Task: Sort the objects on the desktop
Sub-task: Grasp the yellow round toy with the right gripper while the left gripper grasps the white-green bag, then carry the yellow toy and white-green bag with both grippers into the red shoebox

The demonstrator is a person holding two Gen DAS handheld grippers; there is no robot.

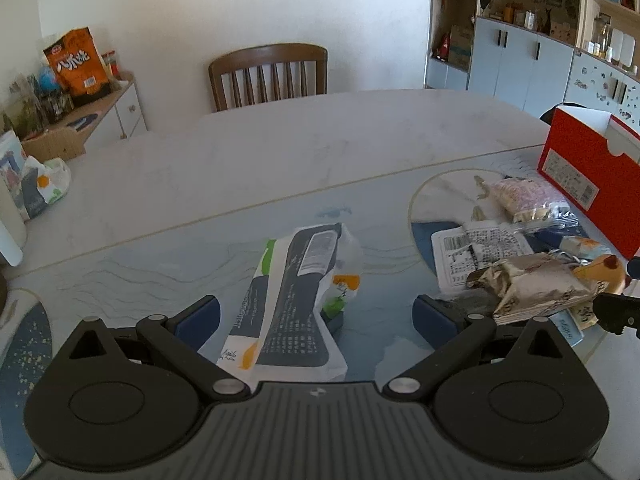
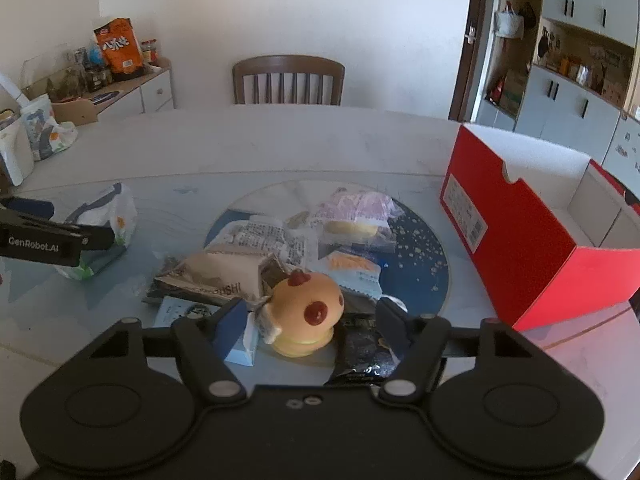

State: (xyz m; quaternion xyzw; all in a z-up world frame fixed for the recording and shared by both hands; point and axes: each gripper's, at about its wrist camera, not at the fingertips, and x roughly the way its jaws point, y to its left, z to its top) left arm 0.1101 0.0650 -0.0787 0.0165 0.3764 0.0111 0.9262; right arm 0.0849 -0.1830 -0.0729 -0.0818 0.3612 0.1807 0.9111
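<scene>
A white and dark-blue snack bag (image 1: 296,300) lies on the table between the open fingers of my left gripper (image 1: 316,316); it also shows in the right wrist view (image 2: 106,220). My right gripper (image 2: 310,330) is open around a yellow toy with red spots (image 2: 306,314). A pile of packets lies behind the toy: a beige sushi packet (image 2: 224,272), a printed white packet (image 2: 268,236), a pink bread packet (image 2: 356,212), a black packet (image 2: 364,348). An open red box (image 2: 524,236) stands to the right, seen too in the left wrist view (image 1: 580,176).
A wooden chair (image 2: 288,80) stands at the table's far side. A sideboard with an orange bag (image 2: 120,46) is at the back left. Another bag (image 1: 44,184) lies at the table's left edge. Cabinets (image 1: 532,40) stand at the back right.
</scene>
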